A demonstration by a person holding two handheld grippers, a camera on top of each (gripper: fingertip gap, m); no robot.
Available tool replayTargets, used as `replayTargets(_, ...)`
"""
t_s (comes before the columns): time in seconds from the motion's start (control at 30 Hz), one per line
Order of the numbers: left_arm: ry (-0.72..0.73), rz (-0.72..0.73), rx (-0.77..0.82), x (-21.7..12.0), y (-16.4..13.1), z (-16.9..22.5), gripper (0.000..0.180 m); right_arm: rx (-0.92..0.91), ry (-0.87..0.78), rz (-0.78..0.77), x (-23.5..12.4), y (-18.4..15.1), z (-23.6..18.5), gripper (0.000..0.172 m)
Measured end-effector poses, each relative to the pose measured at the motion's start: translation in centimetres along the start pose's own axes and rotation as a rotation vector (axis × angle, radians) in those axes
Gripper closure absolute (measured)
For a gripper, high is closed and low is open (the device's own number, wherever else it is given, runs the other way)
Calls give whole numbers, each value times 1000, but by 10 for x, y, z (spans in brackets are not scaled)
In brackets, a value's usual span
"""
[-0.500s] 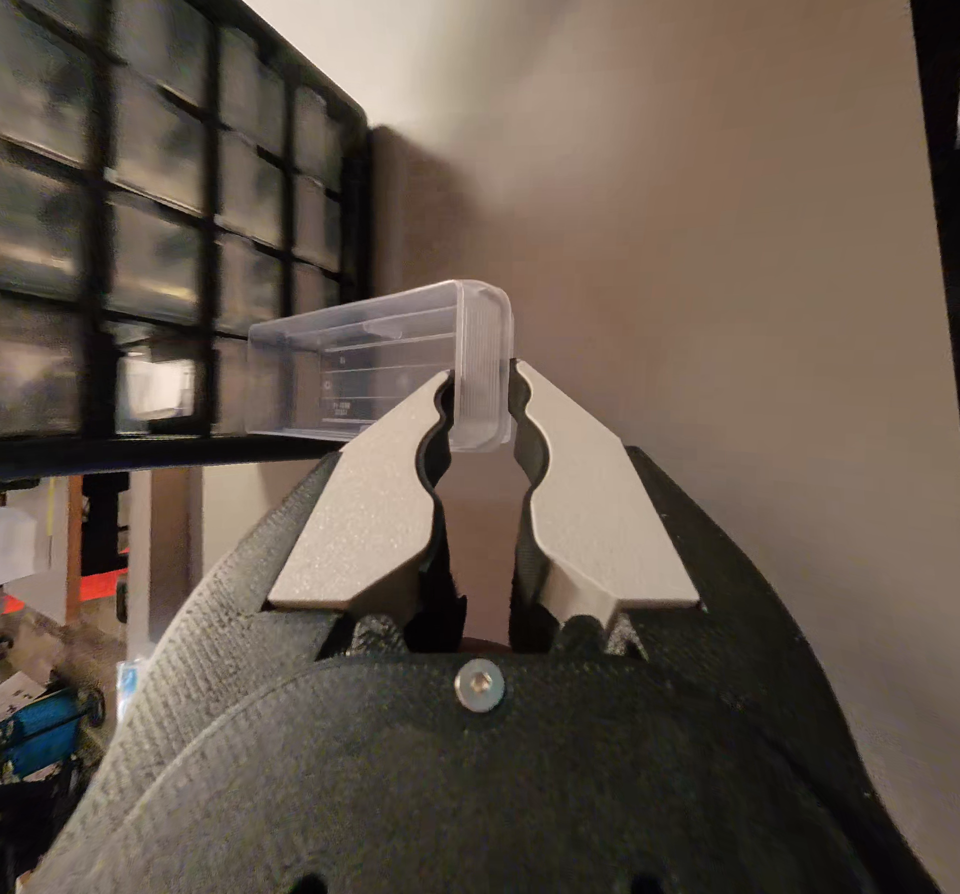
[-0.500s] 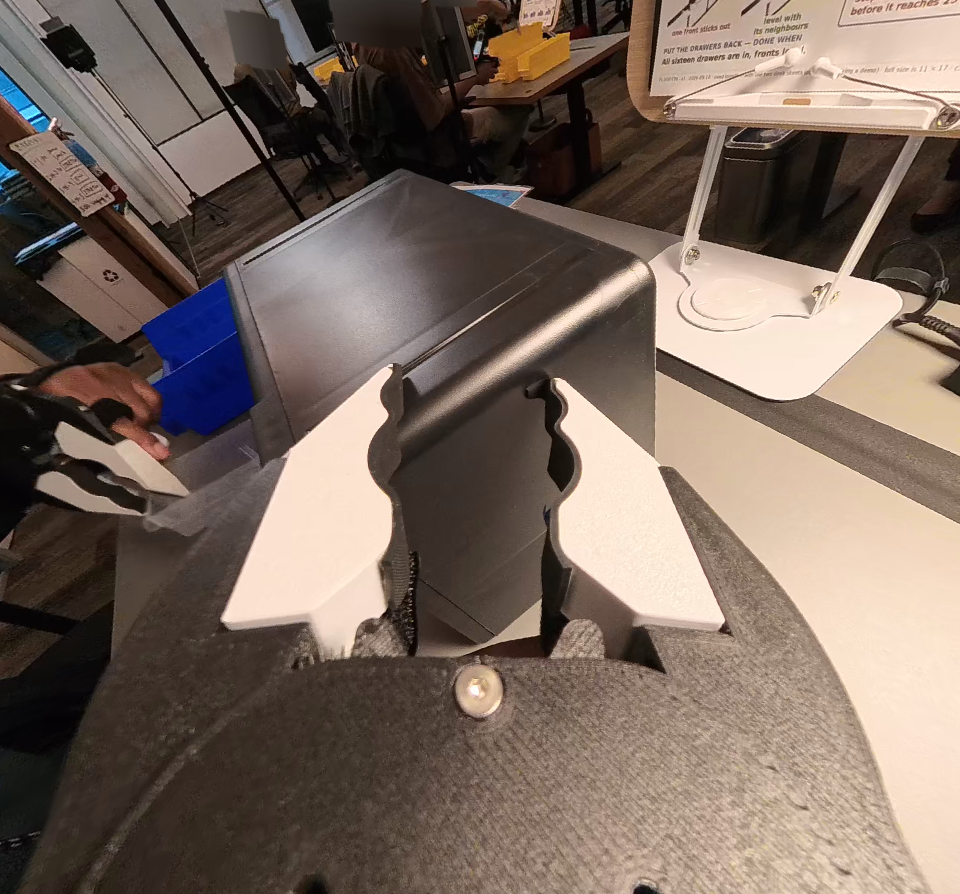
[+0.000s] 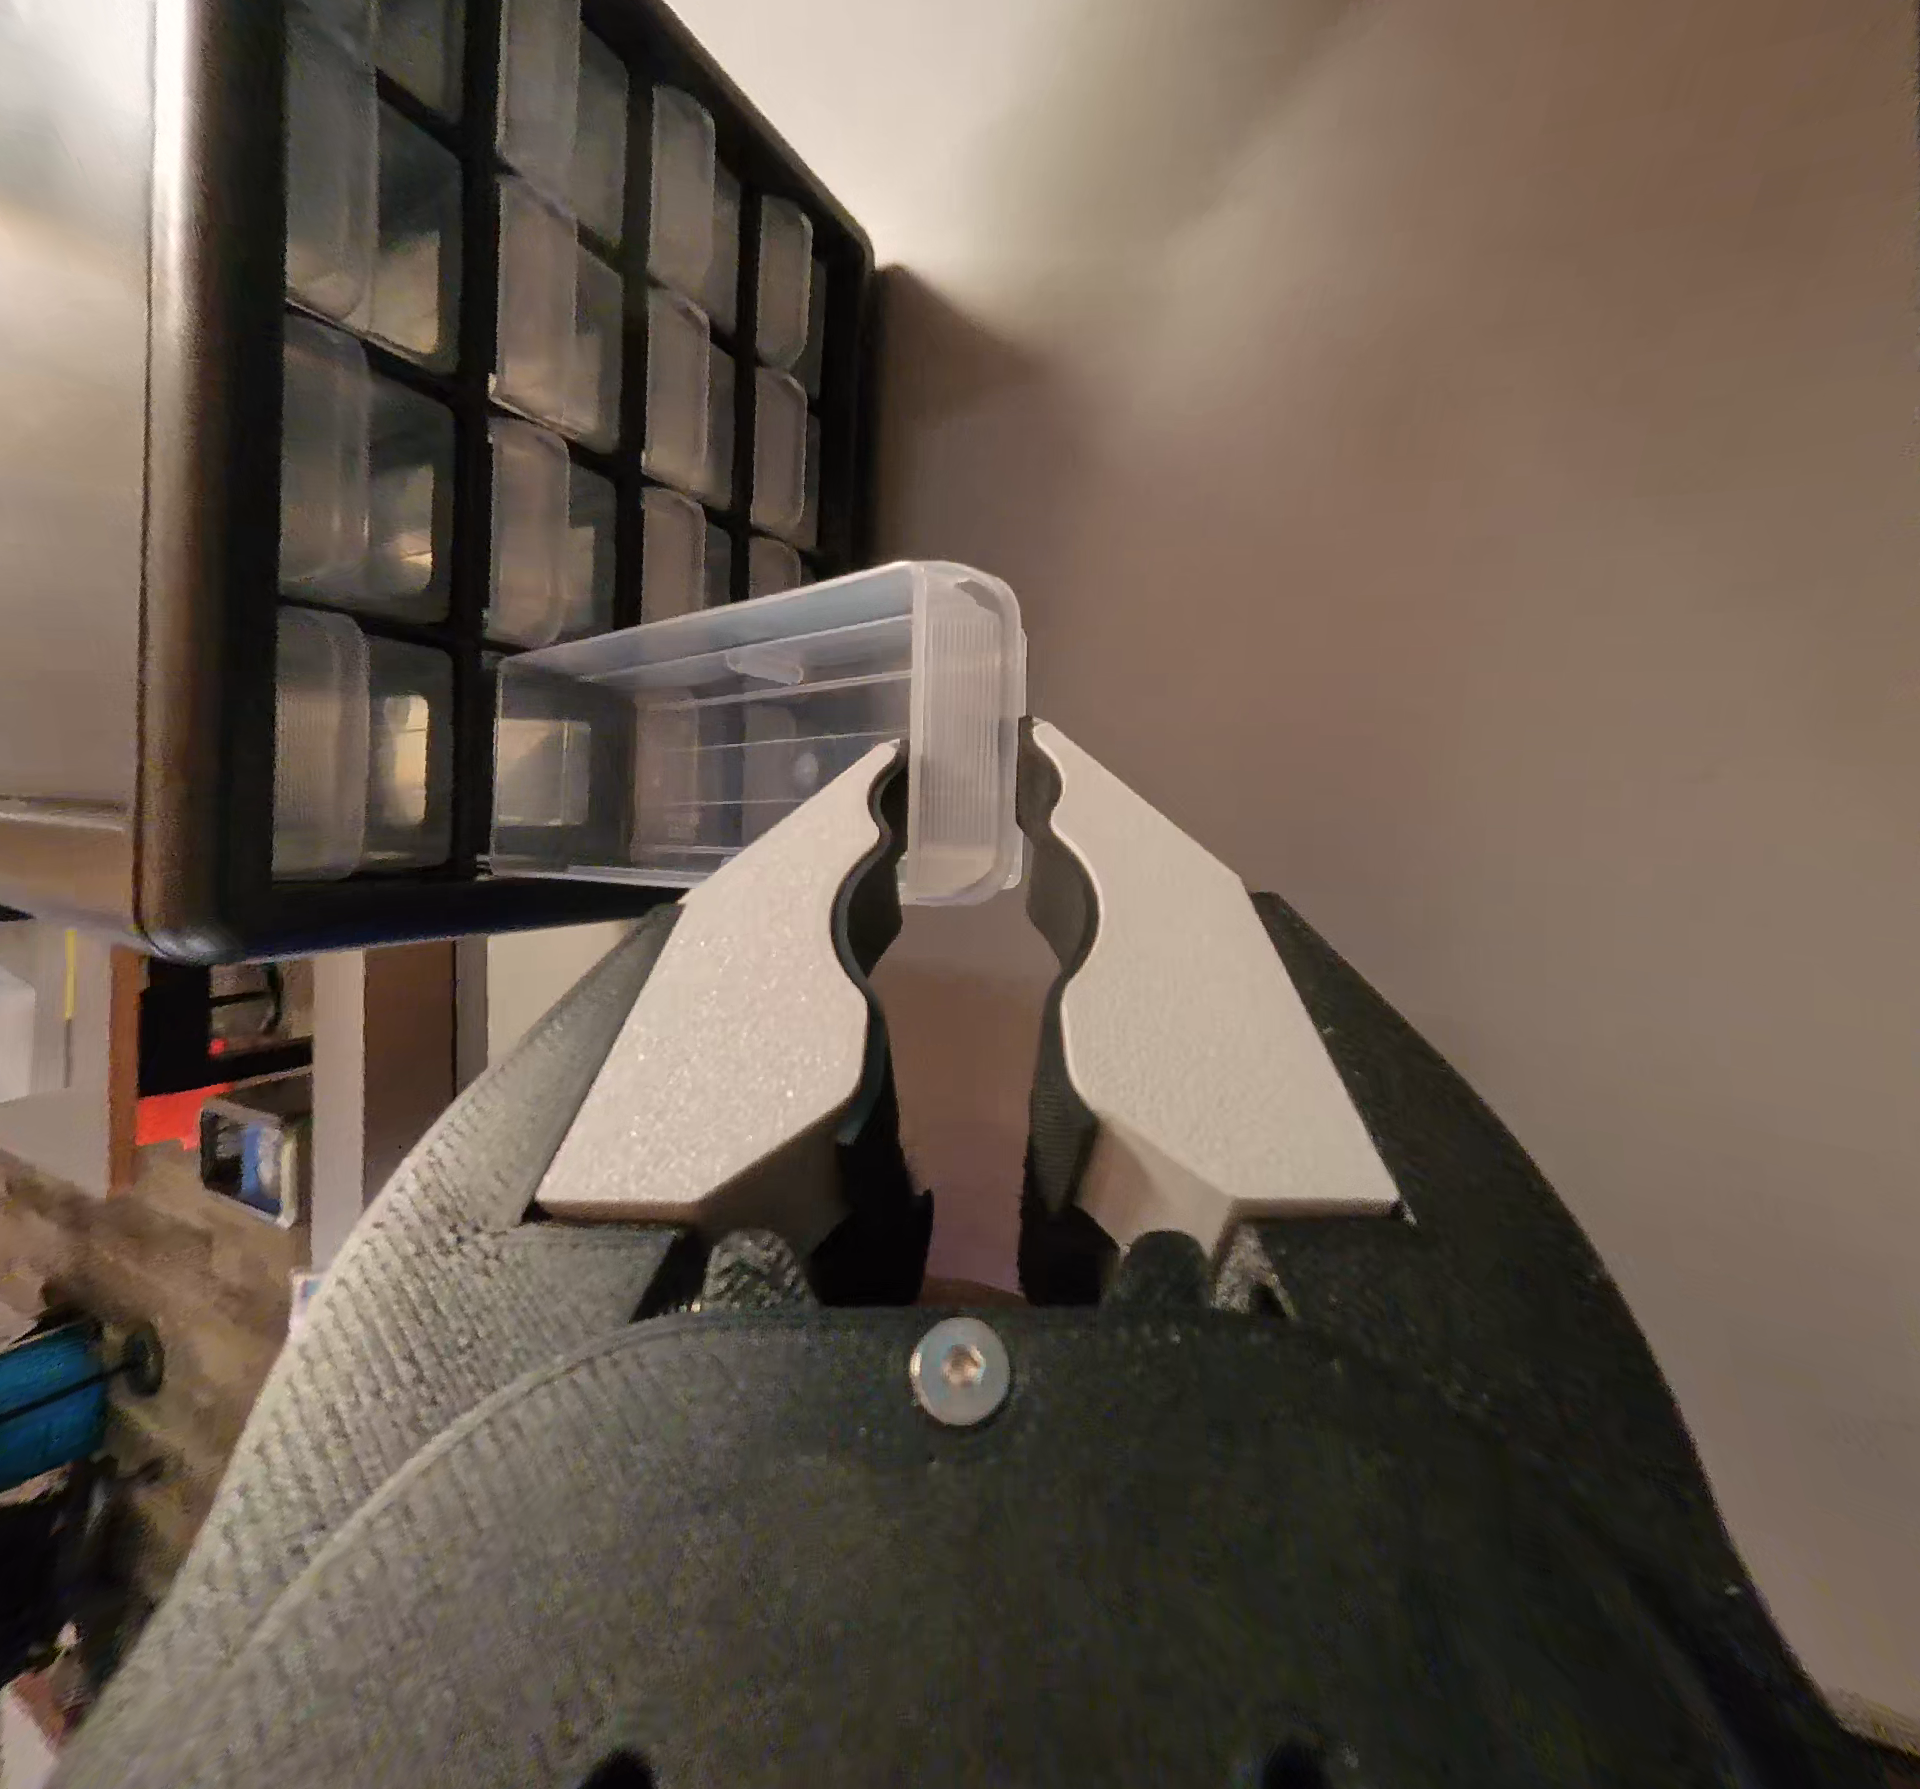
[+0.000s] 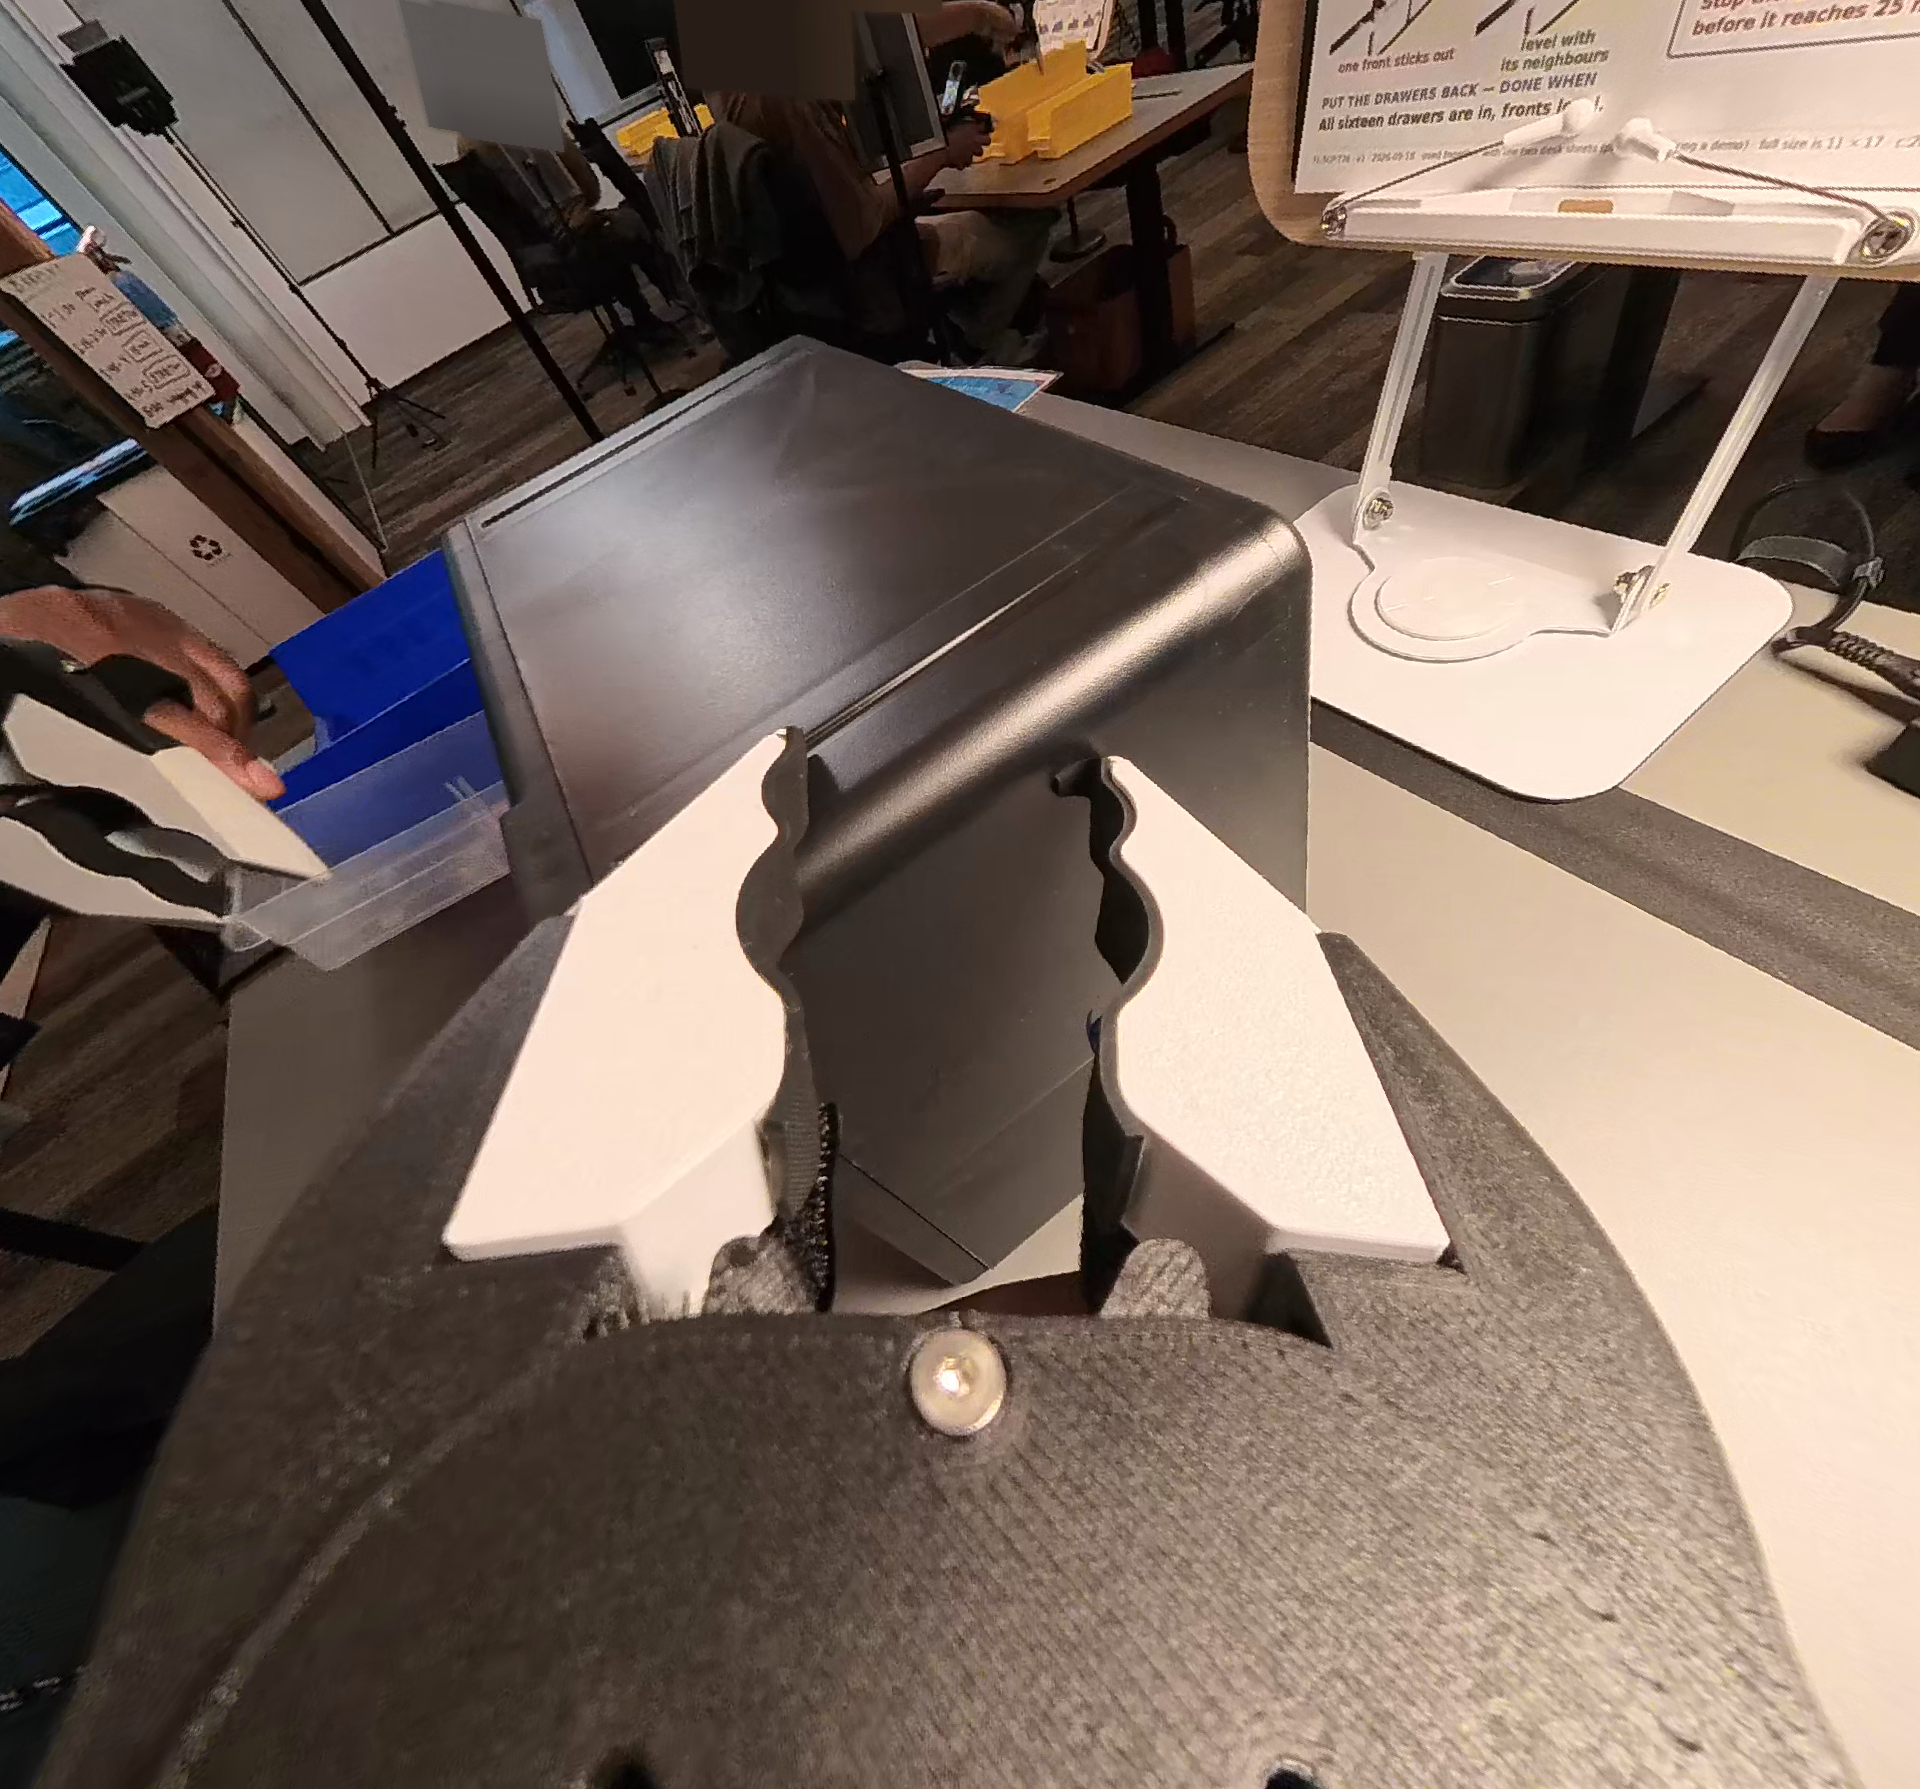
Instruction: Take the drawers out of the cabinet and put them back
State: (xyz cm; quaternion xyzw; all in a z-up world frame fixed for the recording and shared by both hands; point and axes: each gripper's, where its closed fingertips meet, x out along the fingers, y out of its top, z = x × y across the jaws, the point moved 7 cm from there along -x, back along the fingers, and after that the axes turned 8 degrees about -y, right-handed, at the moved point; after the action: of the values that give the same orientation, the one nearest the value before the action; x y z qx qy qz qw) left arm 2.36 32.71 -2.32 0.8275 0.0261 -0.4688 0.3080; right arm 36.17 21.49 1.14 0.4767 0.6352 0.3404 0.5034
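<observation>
The black cabinet [image 3: 187,513] fills the left of the left wrist view, its grid full of clear drawers. One clear drawer [image 3: 727,752] in the bottom row sticks far out of its slot. My left gripper [image 3: 961,763] is shut on that drawer's front handle, with both pads pressed on it. In the right wrist view the cabinet [image 4: 831,596] is seen from behind and above. My right gripper [image 4: 945,783] is open, its fingers standing apart over the cabinet's rear top edge. The left gripper [image 4: 187,825] and the drawer [image 4: 384,877] show at the far left of that view.
A blue bin [image 4: 384,659] stands beyond the cabinet on the left. A white stand [image 4: 1507,638] bearing an instruction board is on the table to the right. A hand [image 4: 156,659] holds the left gripper. People sit at desks behind.
My left gripper stays shut on the drawer's handle; its view has swung so more of the cabinet front shows. My right gripper has hardly moved and stays open.
</observation>
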Motion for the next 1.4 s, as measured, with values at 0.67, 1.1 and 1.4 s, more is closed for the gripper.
replayTargets(0.67, 426, -11, 38, 33, -38, -50, 146, 5, 11, 0, 0, 0, 1, 115)
replayTargets(1.1, 595, 194, -104, 32, -37, -52, 172, 10, 13, 3, 0, -1, 1, 114)
replayTargets(1.4, 664, 220, -73, 42, -24, -61, 174, 1, 15, -2, 0, 0, 1, 115)
